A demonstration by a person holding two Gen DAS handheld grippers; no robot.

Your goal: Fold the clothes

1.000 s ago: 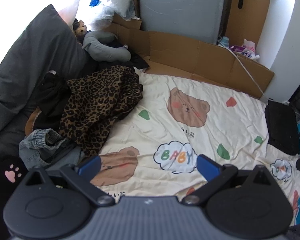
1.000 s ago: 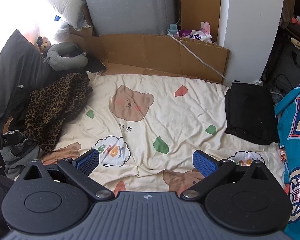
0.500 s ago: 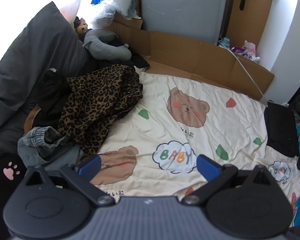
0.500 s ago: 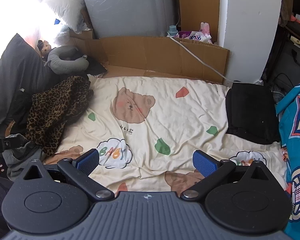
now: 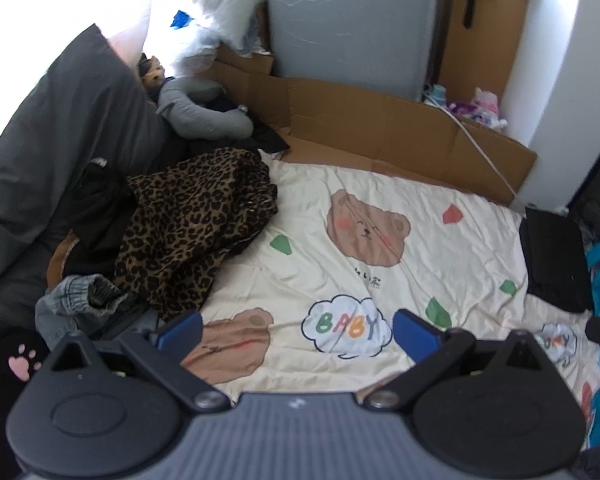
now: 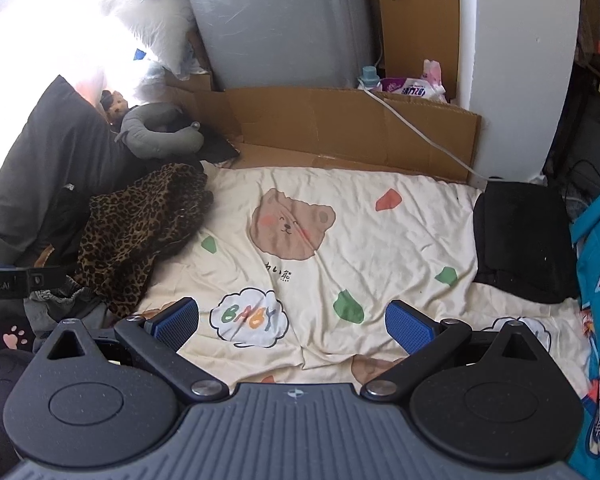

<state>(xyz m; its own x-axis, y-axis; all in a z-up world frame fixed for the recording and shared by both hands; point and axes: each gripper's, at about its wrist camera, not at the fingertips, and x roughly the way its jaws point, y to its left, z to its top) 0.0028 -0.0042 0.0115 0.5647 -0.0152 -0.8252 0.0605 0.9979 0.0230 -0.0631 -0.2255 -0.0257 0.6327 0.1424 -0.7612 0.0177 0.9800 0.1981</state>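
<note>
1. Left tongs [image 5: 296, 330] and right tongs [image 6: 292, 322]: both spread wide, gripping nothing, poised over the bear-print sheet [image 5: 380, 280] on the bed.
2. Unfolded clothes heaped at 9 o'clock: leopard-print garment [image 5: 192, 232] on top, grey denim piece [image 5: 76, 300] bunched at 8 o'clock, dark items beneath.
3. Black garment [image 6: 520, 240] lying flat and squared at 3 o'clock by the bed's edge, seemingly folded.
4. Middle of the sheet bare, so probably between garments, with the heap left to fold.
5. For a clean pick: take the leopard piece by an edge or hem rather than mid-bunch, lift clear of the dark items below, spread flat over the bare middle before creasing.
</note>
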